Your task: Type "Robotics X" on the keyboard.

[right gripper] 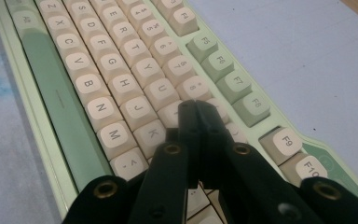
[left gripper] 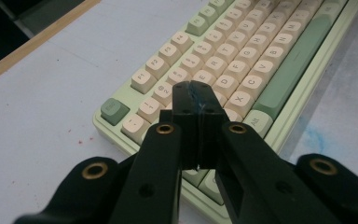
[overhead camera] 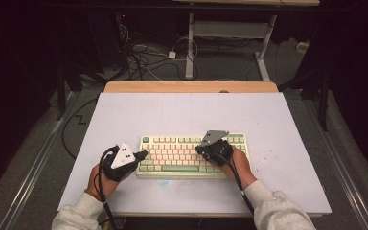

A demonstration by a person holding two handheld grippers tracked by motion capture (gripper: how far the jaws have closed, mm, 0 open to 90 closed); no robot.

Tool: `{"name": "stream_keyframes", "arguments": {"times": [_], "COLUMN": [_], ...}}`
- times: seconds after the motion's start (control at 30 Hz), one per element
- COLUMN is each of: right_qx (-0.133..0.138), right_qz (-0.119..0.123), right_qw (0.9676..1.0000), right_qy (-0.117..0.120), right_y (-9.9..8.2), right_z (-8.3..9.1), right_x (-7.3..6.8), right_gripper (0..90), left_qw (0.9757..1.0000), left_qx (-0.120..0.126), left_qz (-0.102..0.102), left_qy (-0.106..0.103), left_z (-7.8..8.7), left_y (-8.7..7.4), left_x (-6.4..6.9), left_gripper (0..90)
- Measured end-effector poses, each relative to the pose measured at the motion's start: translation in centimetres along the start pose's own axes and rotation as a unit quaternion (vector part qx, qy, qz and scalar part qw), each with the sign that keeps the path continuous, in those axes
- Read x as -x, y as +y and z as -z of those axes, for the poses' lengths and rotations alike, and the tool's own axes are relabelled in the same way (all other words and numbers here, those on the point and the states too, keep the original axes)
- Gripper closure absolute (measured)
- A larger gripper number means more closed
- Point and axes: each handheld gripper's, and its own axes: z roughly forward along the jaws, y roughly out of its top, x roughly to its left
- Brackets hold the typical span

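A pale green keyboard (overhead camera: pixel 191 154) with cream and green keys lies on the white board near its front edge. My left gripper (overhead camera: pixel 144 154) is shut with nothing in it, its tips at the keyboard's left end; in the left gripper view the closed jaws meet over the left keys (left gripper: pixel 193 88) of the keyboard (left gripper: pixel 279 88). My right gripper (overhead camera: pixel 199 149) is shut too and empty, hovering above the right-centre keys; in the right gripper view its tips (right gripper: pixel 195 106) sit over the letter rows of the keyboard (right gripper: pixel 74 135), near the I and K keys.
The white board (overhead camera: pixel 182 112) rests on a wooden table (overhead camera: pixel 191 86). Behind it stand a desk frame (overhead camera: pixel 230 33) and tangled cables (overhead camera: pixel 143 55) on the floor. Sleeved forearms (overhead camera: pixel 273 208) come in from the bottom.
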Motion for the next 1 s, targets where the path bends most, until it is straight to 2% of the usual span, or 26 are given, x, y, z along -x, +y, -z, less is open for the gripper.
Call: {"name": "stream_keyframes", "arguments": {"times": [0.4,1.0], "right_qx": [-0.012,-0.015], "right_qz": [0.005,0.011], "right_qw": [0.9999,0.9998], "right_qy": [-0.005,-0.007], "right_y": [0.04,0.06], "right_z": [-0.52,-0.58], "right_x": [0.03,-0.06], "right_gripper": [90.0,90.0], "left_qw": [1.0000,1.0000], "left_qx": [-0.002,-0.004], "left_qz": [-0.002,-0.004], "left_qy": [-0.001,-0.003], "left_z": [-0.02,-0.07], "left_y": [-0.02,-0.03], "left_x": [-0.01,-0.05], "left_gripper": [87.3,87.3]}}
